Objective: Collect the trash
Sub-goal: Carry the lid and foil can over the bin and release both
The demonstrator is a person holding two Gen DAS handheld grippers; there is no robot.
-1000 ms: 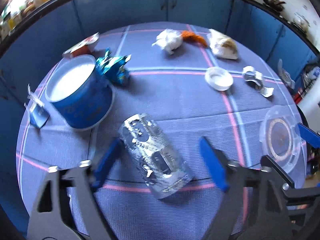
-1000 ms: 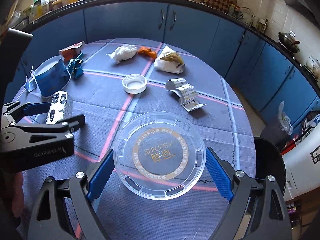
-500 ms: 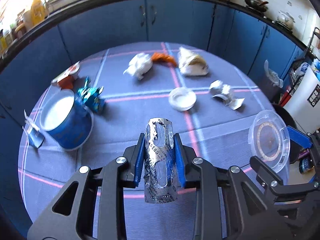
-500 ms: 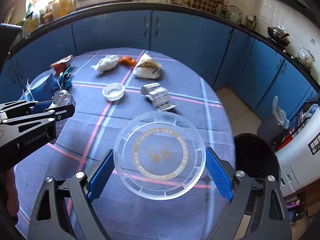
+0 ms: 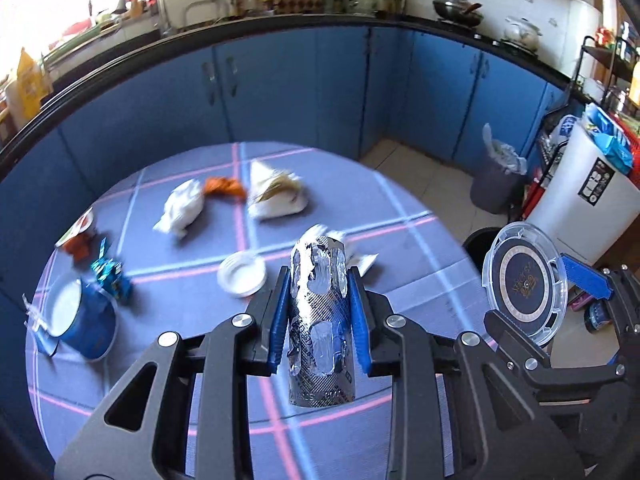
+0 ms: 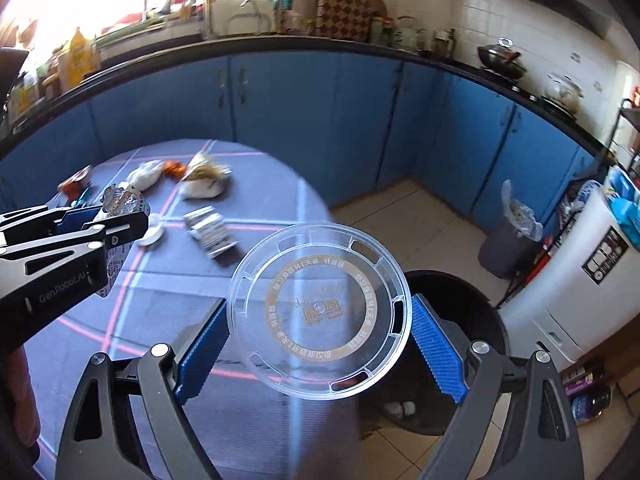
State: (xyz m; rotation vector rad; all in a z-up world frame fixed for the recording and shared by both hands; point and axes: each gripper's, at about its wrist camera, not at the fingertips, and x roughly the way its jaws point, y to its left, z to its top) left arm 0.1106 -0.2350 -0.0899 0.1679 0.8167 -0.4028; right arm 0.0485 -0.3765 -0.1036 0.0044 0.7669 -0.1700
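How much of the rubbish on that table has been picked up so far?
Nothing visibly binned yet. In hand: the left gripper pinches a silver blister pack; the right gripper holds a clear plastic lid near the black bin. Left on the table: blue cup, white cap, crumpled tissue, wrappers.

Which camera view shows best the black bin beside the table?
The right wrist view: the black bin opens wide behind the clear lid, some inside visible. The left wrist view shows only a dark sliver of the bin beyond the table edge.
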